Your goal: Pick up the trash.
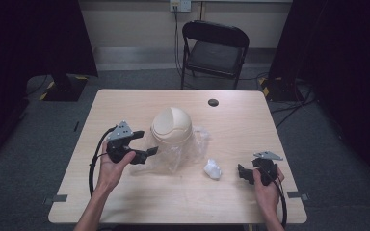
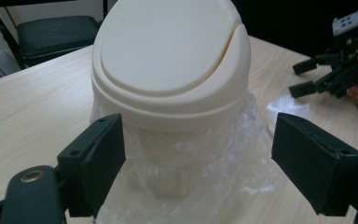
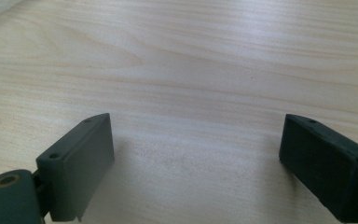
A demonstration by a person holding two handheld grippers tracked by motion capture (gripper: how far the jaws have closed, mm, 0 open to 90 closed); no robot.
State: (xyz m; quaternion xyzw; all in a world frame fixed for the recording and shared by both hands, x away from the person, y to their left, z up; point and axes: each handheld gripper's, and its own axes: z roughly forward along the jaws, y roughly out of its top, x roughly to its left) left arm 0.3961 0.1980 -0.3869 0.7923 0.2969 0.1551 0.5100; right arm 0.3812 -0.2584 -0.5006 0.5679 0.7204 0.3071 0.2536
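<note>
A cream bin with a domed swing lid [image 1: 172, 126] [image 2: 172, 60] stands upright at the middle of the table, and a clear plastic bag [image 1: 173, 158] [image 2: 242, 154] is bunched around its base. My left gripper [image 1: 146, 143] [image 2: 198, 168] is open just left of the bin; its jaws point at the bin's lower body and the bag without touching them. A crumpled white wad [image 1: 212, 168] [image 2: 286, 105] lies right of the bag. My right gripper [image 1: 244, 174] [image 2: 326, 77] [image 3: 196, 163] is open low over bare wood, right of the wad, with nothing between its jaws.
The light wood table [image 1: 139, 197] has a dark cable hole [image 1: 213, 102] near its far edge and tape marks at its front corners. A black folding chair [image 1: 215, 48] stands behind the table. Black curtains hang on both sides.
</note>
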